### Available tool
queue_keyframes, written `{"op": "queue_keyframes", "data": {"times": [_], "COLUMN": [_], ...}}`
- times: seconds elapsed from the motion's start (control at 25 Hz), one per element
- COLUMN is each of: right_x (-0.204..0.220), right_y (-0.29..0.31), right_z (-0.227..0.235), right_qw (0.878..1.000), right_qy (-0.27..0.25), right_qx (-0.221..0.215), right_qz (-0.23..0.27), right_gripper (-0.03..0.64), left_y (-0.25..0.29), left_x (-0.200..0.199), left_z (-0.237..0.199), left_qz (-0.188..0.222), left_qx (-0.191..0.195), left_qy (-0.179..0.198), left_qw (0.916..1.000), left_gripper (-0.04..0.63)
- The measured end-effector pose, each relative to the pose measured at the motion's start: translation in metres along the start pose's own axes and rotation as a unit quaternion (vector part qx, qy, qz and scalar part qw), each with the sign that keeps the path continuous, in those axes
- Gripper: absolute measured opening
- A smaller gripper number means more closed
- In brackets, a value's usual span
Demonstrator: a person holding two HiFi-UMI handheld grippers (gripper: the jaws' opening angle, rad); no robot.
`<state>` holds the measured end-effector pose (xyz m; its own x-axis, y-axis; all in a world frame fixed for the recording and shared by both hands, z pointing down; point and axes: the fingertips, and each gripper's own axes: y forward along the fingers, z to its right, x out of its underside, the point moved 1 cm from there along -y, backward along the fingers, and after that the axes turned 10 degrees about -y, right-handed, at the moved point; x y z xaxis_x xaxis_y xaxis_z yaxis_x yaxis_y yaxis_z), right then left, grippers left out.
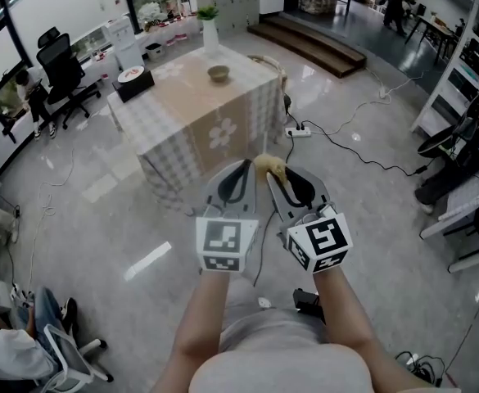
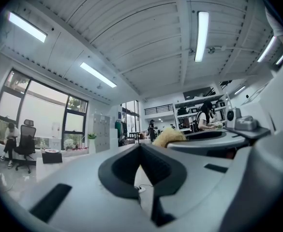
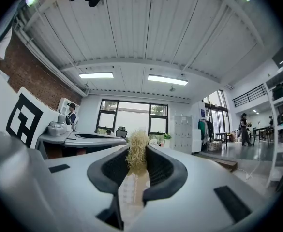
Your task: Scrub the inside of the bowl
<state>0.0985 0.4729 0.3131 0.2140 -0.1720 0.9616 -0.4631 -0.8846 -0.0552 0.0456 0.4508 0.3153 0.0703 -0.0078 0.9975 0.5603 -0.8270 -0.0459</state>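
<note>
Two jaws of your right gripper [image 1: 282, 178] are pinching the soft scrubber [image 3: 137, 151]; your left gripper [image 2: 140, 146] is showing jaws together, empty. You are probably facing a stiff, slide-prone bowl [image 1: 218, 73] on the desk [image 1: 182, 105]: brace its rim.

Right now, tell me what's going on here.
A person stands a little way back from the checked table, with a claw in each hand. The right claw is shut on a straw-coloured scrubber. The left claw is shut with nothing in it. The bowl sits on the table ahead, out of reach of either claw, so scrubbing has not begun.
</note>
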Motion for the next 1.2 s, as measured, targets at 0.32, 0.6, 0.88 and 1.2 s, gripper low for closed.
{"op": "queue_keyframes", "data": {"times": [0.32,0.6,0.88,1.2], "right_x": [0.01,0.017,0.02,0.028], "right_y": [0.029,0.065,0.108,0.161], "right_z": [0.012,0.03,0.049,0.07], "right_qw": [1.0,1.0,1.0,1.0], "right_qy": [0.007,0.015,0.007,0.004], "right_qx": [-0.003,-0.002,-0.009,-0.009], "right_qz": [-0.002,0.0,0.0,-0.004], "right_gripper": [0.089,0.091,0.091,0.091], "left_y": [0.025,0.059,0.098,0.144], "left_x": [0.006,0.005,0.0,-0.001], "left_z": [-0.021,-0.043,-0.07,-0.106], "left_qz": [-0.005,-0.01,-0.007,-0.009], "left_qx": [-0.006,-0.001,0.001,0.007], "left_qy": [-0.001,0.004,0.007,0.008], "left_qw": [1.0,0.9999,0.9999,0.9999], "left_gripper": [0.011,0.011,0.011,0.011]}}
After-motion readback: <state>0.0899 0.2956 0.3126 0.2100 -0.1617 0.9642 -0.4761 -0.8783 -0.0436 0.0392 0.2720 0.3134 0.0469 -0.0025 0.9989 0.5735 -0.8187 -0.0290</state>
